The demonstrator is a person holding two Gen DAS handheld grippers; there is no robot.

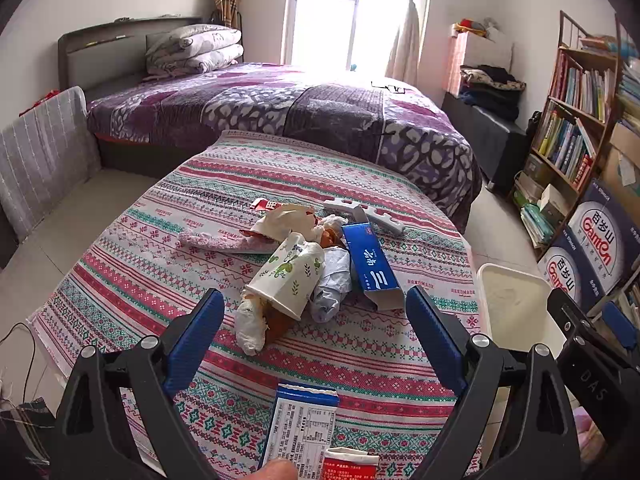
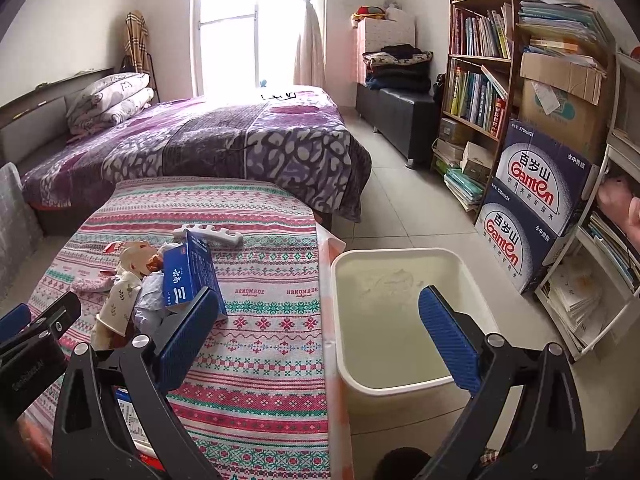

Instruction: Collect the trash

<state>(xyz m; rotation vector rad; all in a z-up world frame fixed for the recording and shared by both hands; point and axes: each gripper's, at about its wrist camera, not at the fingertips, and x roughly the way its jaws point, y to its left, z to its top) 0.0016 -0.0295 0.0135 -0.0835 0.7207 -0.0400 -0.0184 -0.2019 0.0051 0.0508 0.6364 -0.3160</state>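
Left gripper (image 1: 316, 304) spread wide, empty. Just beyond, centred, paper cup (image 1: 286, 282) lies on the patterned tablecloth (image 1: 140, 276), long axis near-left to far-right. Right gripper (image 2: 320, 308) spread, empty, farther off beside white bin (image 2: 400, 264). Left nearer.

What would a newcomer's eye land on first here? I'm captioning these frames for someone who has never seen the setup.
First the heap of trash mid-table on the striped cloth: a crushed paper cup beside a blue carton. Next, the white bin on the floor by the table's right edge, apparently holding no trash yet. Both the left gripper and right gripper are open and hold nothing.
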